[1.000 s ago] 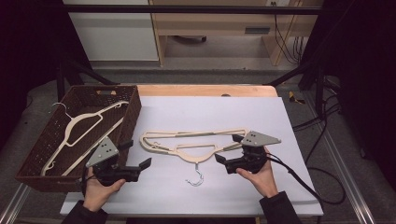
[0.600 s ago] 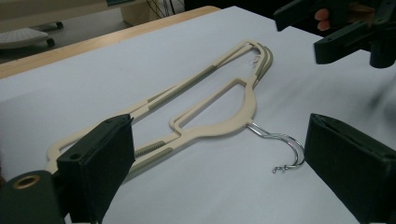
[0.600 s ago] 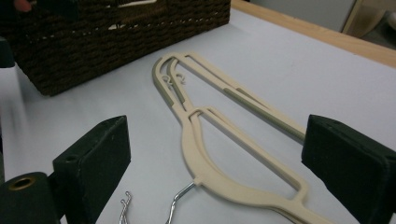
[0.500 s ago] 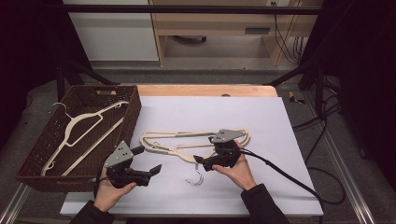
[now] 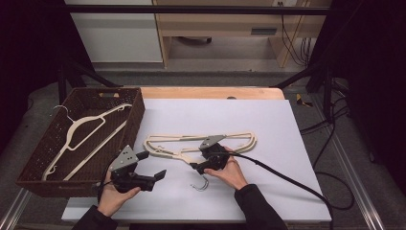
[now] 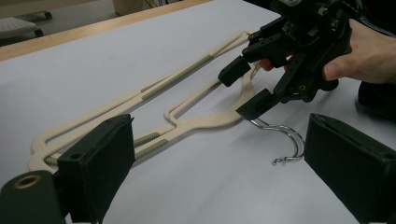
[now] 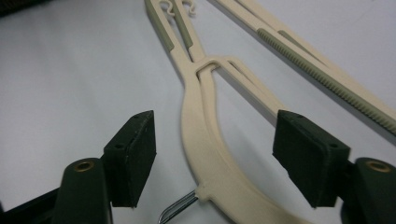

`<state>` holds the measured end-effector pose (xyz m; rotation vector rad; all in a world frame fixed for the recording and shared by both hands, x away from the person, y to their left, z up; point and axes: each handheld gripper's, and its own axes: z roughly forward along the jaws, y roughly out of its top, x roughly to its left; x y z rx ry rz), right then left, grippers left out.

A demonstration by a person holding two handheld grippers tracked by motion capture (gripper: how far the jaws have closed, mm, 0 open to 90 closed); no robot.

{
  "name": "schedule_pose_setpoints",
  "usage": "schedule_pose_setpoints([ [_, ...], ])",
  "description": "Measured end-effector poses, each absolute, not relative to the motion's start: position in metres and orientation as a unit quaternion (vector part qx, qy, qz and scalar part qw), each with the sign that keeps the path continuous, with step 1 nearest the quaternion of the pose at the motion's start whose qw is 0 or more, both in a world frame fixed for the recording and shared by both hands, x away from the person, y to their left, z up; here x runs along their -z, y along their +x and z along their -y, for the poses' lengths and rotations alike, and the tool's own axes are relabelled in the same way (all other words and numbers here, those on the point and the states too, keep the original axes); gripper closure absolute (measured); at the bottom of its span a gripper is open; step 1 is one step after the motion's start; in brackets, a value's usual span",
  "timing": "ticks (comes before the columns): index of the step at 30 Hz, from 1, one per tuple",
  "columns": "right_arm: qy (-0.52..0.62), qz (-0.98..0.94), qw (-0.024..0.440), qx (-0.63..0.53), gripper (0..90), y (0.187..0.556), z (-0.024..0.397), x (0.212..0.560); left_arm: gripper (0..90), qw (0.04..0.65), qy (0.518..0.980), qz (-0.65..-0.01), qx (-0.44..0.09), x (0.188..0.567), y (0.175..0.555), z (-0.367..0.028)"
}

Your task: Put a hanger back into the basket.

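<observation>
The right tool [image 5: 197, 164] straddles the neck of the cream plastic clothes hanger [image 5: 201, 142], which lies flat on the white table [image 5: 287, 143] just above its chrome wire hook [image 5: 200, 184]. The right gripper view shows that tool's black pads to either side of the hanger's curved neck [image 7: 205, 154], with a gap on both sides: its jaws have just been closing, with the neck between them but not yet pinched. The left tool [image 5: 154, 166] hovers beside the hanger's near arm with its jaws spread wide and nothing between them; in the left gripper view the hanger [image 6: 154, 112] stretches away ahead of it toward the right tool [image 6: 245, 88].

This looks like the grasping step of picking the hanger off the table, probably to join the other cream hanger [image 5: 84, 136] in the dark woven basket [image 5: 139, 112] beyond the left tool. Next, the right tool needs to finish closing squarely on the neck, low enough that the pads catch the flat plastic, then lift without the hook snagging.
</observation>
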<state>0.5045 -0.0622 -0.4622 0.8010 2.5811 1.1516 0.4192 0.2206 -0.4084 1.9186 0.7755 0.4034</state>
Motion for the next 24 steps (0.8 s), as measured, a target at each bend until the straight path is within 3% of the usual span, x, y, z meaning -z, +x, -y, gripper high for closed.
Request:
schedule_pose_setpoints([
  [12,0.245,-0.893,0.093,-0.365,55.1,0.508,0.051,0.477,8.7,0.487,0.795,-0.319,-0.167,0.411,0.421,-0.220],
  [21,0.225,-0.897,0.097,-0.368,59.4,0.508,0.052,0.478,8.7,0.480,0.800,-0.319,-0.166,0.415,0.422,-0.217],
  [24,0.217,-0.899,0.098,-0.369,65.2,0.508,0.052,0.478,8.7,0.479,0.801,-0.319,-0.166,0.415,0.423,-0.217],
])
